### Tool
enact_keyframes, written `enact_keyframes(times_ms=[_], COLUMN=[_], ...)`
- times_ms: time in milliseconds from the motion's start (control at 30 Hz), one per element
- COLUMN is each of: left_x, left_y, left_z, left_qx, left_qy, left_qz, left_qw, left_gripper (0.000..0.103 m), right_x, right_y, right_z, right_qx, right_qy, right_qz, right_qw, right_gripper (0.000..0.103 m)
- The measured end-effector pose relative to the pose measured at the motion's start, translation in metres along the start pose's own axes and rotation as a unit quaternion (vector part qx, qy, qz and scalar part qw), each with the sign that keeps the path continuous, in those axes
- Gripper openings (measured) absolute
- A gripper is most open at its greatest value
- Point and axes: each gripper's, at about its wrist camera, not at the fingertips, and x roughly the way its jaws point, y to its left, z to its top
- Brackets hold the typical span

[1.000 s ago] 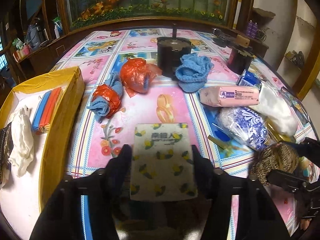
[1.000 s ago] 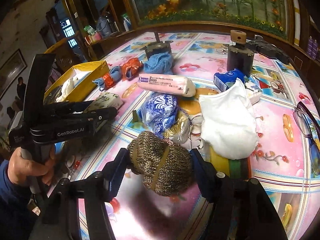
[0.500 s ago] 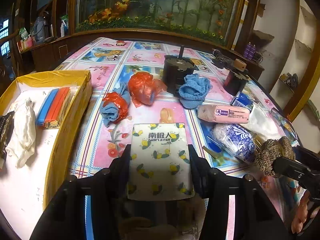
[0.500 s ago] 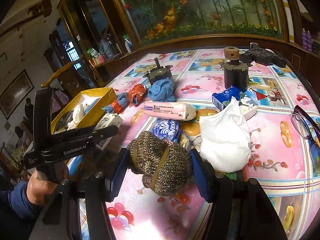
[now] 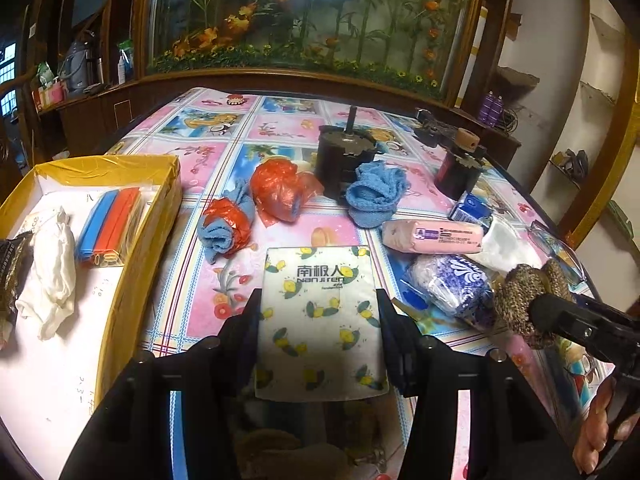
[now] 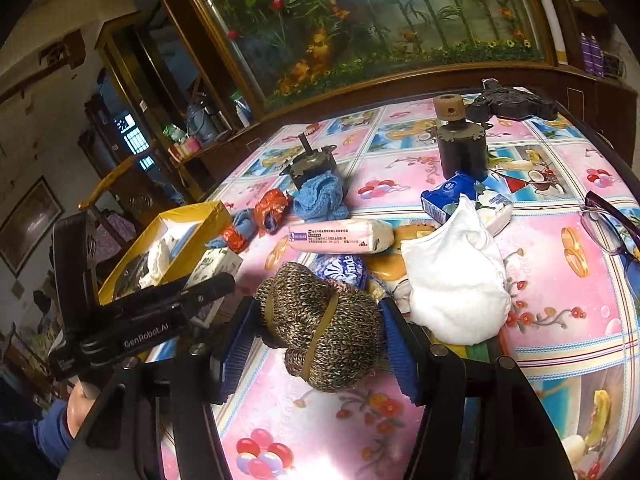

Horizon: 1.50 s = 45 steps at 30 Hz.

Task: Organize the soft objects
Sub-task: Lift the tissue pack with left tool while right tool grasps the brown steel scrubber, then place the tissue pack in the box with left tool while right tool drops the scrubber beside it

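My left gripper (image 5: 318, 312) is shut on a white tissue pack with lemon print (image 5: 320, 316) and holds it above the table, right of the yellow box (image 5: 120, 280). The pack also shows in the right wrist view (image 6: 216, 268). My right gripper (image 6: 320, 320) is shut on a brown knitted bundle bound with a rubber band (image 6: 320, 320), lifted above the table; it also shows in the left wrist view (image 5: 528, 296). The box holds a white cloth (image 5: 52, 272) and blue and orange strips (image 5: 108, 228).
On the flowered tablecloth (image 5: 192, 256) lie a blue cloth with orange bag (image 5: 226, 228), an orange bag (image 5: 280, 192), a blue knit cloth (image 5: 376, 192), a pink pack (image 5: 432, 236), a blue-white pack (image 5: 452, 284), a white cloth (image 6: 456, 276), two dark motors (image 5: 344, 156) (image 6: 460, 144), glasses (image 6: 612, 224).
Both grippers have risen with their loads and tilted; the table looks farther off. The left gripper has shifted slightly away from the yellow box. Both grips are unchanged.
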Motion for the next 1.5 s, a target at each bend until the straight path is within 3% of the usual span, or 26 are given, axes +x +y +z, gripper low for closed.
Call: enact_keyframes(times_ms=[500,867,1167,1500], left_x=[-0.031,-0.064,-0.092,-0.094], left_y=[0.009,0.041,0.114,0.167], left_z=[0.001,0.005,0.003,-0.016], left_qx=[-0.001,-0.029,-0.085,-0.131], left_qy=[-0.009,-0.025,-0.041,-0.025], left_qz=[-0.010,-0.011,0.043,0.082], left_qw=[0.9999,0.9992,0.9946,0.9876], left_gripper=[0.052,0.052,0.052,0.052], right_x=[0.006,0.013,0.036,0.072], right_y=[0.034,0.074,0.133,0.190], right_z=[-0.004,0.005,0.020,0.025], right_qx=[-0.030,-0.041,-0.075,-0.095], right_qy=[0.008,0.011,0.024,0.044], right_qz=[-0.060,-0.016,0.024,0.053], right_qw=[0.998,0.999,0.997,0.993], right_gripper=[0.066,0.066,0.066,0.066])
